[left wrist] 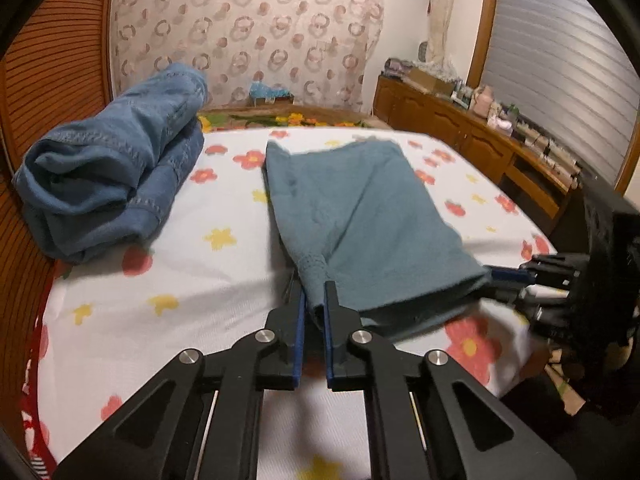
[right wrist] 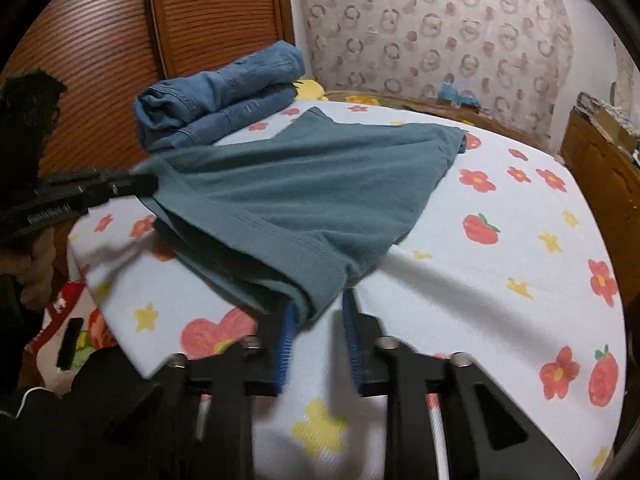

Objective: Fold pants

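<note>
The teal pants (left wrist: 360, 216) lie folded on the bed (left wrist: 224, 288), a little way from the stack of jeans (left wrist: 116, 168) by the slatted wooden door (right wrist: 120, 40). The left tool (left wrist: 314, 300) is clamped on the near corner of the pants that faces the jeans. The right tool (right wrist: 320, 312) pinches the other near corner, away from the jeans, and both corners are raised off the sheet.

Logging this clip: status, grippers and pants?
Left gripper shut on teal pants, near hem. Right gripper shut on other corner. Folded jeans lie apart, not in the way.
</note>
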`<control>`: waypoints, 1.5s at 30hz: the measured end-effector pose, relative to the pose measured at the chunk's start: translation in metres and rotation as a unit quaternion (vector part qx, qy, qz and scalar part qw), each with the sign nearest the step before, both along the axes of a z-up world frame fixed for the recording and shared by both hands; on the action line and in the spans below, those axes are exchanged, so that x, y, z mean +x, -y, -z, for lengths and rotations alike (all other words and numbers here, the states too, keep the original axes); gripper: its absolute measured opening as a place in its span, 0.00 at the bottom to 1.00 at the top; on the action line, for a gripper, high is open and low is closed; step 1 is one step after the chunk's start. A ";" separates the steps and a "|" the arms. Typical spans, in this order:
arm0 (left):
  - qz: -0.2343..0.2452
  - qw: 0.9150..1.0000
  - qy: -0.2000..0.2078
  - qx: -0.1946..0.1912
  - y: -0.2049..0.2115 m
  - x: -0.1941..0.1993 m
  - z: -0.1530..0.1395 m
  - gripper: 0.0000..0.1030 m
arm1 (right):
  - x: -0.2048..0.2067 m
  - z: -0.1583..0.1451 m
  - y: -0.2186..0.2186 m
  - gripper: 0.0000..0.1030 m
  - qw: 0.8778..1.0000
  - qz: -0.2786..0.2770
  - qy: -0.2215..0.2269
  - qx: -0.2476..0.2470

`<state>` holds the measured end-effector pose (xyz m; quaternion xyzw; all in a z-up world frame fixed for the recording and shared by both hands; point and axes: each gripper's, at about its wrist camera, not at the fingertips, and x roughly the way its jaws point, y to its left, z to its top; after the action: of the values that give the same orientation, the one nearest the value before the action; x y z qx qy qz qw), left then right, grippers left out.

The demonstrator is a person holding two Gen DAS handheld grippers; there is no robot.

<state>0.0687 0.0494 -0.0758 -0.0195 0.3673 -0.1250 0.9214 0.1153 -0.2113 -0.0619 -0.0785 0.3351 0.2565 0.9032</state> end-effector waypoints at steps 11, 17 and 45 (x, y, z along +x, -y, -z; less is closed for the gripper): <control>-0.011 0.999 -0.038 0.007 -0.003 0.001 0.023 0.21 | -0.014 0.002 0.007 0.06 1.000 -0.015 -0.001 0.013; -0.015 1.000 -0.024 0.006 -0.009 -0.001 0.014 0.55 | -0.015 -0.005 0.009 0.06 1.000 -0.011 -0.005 0.028; -0.033 0.999 -0.035 0.002 -0.016 0.016 0.024 0.48 | 0.005 0.003 -0.004 0.34 0.999 0.030 -0.028 0.014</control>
<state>0.0842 0.0654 -0.0997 -0.0343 0.3991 -0.0926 0.9116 0.1207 -0.2069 -0.0650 -0.0481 0.3585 0.2359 0.9020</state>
